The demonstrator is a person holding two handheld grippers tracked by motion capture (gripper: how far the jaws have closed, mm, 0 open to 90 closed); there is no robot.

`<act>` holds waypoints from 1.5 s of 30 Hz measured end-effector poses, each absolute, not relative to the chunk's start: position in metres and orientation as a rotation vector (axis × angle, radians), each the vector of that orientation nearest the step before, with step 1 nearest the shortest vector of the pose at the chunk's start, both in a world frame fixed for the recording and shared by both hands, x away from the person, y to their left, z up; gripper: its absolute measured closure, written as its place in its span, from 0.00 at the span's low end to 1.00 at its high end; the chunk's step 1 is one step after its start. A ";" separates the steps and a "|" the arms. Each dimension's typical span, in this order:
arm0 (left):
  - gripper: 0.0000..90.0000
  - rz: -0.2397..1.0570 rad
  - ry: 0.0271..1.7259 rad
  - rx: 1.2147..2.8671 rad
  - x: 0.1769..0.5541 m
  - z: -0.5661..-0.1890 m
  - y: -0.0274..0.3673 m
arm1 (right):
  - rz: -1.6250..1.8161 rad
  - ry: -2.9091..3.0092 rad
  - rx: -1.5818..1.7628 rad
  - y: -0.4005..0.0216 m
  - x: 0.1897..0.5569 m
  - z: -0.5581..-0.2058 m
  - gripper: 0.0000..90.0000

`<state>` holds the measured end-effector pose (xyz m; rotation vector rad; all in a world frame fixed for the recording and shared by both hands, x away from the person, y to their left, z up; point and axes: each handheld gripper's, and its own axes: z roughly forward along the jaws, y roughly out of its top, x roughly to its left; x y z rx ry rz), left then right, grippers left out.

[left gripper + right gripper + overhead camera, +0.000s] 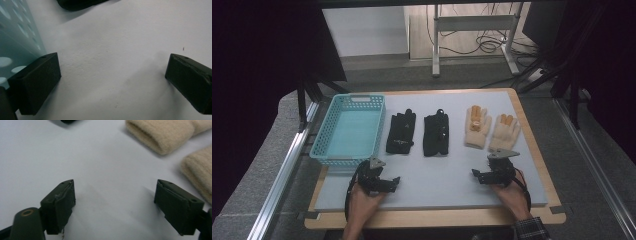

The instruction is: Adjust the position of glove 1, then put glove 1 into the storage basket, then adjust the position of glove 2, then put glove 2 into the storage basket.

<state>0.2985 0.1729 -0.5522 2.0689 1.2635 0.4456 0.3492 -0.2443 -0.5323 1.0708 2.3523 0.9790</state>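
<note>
Here the left gripper rests low on the grey mat that covers the table, just in front of the near end of the turquoise basket. Its jaws stand wide apart with nothing but bare mat between them; in the left gripper view the basket's perforated wall sits just beside one jaw and the cuff of a black glove shows ahead.

The right gripper also lies on the mat, near the front right, its jaws likewise spread and empty. In the right gripper view two cream cuffs lie ahead and to the side, well clear of the jaws: one of the left cream glove, one of the right cream glove.

Four gloves lie flat in a row across the middle of the mat. Two black gloves sit right of the basket, and the two cream gloves with orange fingertips sit further right. Each glove's long axis runs front to back on the table, fingers pointing to the far edge and cuffs toward the person. The rightmost leans slightly to the right.
</note>
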 end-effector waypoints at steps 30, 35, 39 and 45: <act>0.01 0.448 1.263 2.067 0.298 -0.552 0.173 | 0.967 2.357 1.097 -0.241 0.349 -0.532 0.15; 0.01 0.447 1.263 2.067 0.298 -0.552 0.173 | 0.963 2.355 1.088 -0.240 0.349 -0.529 0.19; 0.01 0.448 1.263 2.067 0.298 -0.552 0.173 | 0.978 2.362 1.067 -0.237 0.348 -0.526 0.24; 0.01 0.449 1.263 2.067 0.298 -0.552 0.173 | 1.003 2.387 1.074 -0.235 0.352 -0.522 0.27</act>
